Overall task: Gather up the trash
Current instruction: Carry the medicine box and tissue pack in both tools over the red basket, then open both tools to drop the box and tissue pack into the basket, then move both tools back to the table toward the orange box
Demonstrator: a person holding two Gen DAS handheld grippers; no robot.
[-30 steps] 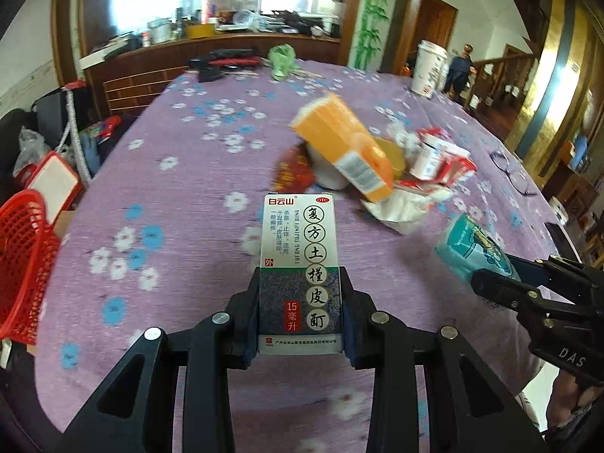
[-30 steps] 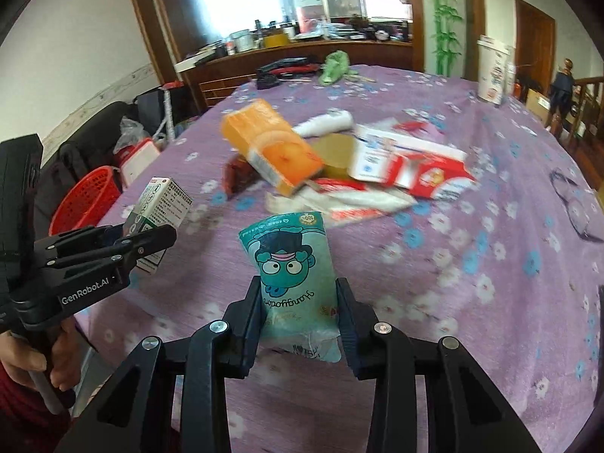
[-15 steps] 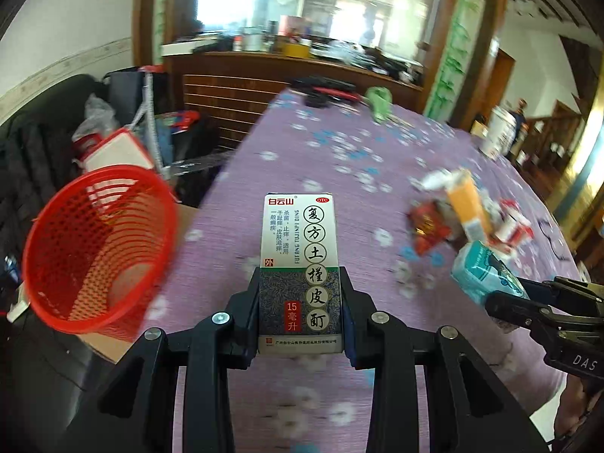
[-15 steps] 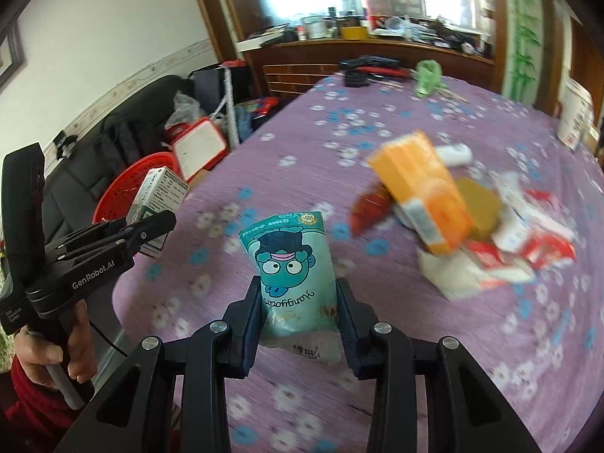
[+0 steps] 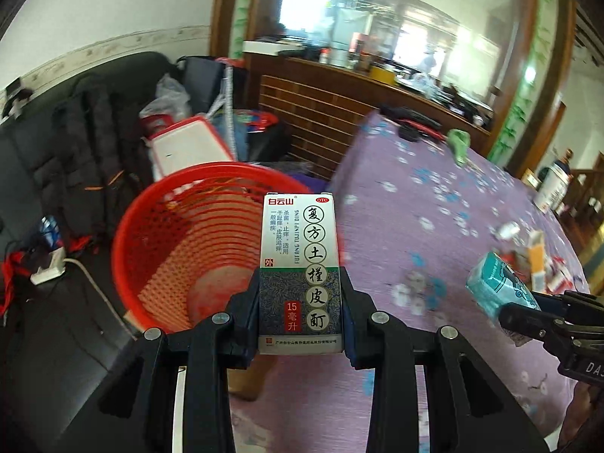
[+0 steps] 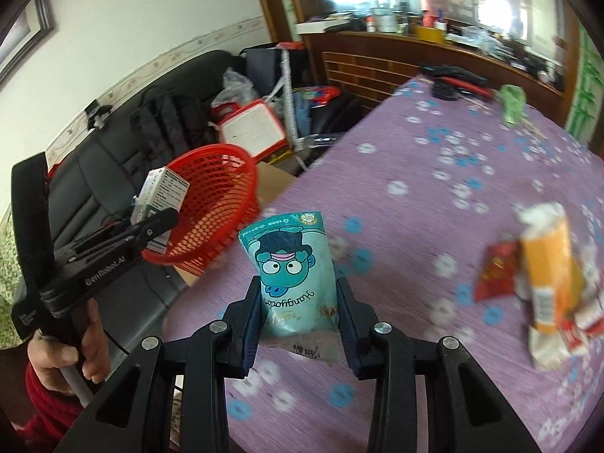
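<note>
My left gripper [image 5: 301,302] is shut on a white and dark medicine box [image 5: 298,249] and holds it over the near rim of a red mesh basket [image 5: 181,241] that stands beside the table. The box also shows in the right wrist view [image 6: 164,192], above the basket [image 6: 219,204]. My right gripper [image 6: 298,302] is shut on a teal snack packet [image 6: 292,268] with a cartoon face, held above the purple flowered table [image 6: 434,173]. The packet also shows at the right of the left wrist view [image 5: 498,287].
A pile of trash with an orange carton [image 6: 547,268] and red wrappers [image 6: 494,275] lies on the table at the right. A cardboard box [image 6: 273,185] sits under the basket. A black sofa [image 5: 56,143] with bags stands left. A wooden counter [image 5: 339,87] is behind.
Both grippers have swung left, away from the trash pile. The left gripper with the medicine box has come over the red basket. The right follows with the packet.
</note>
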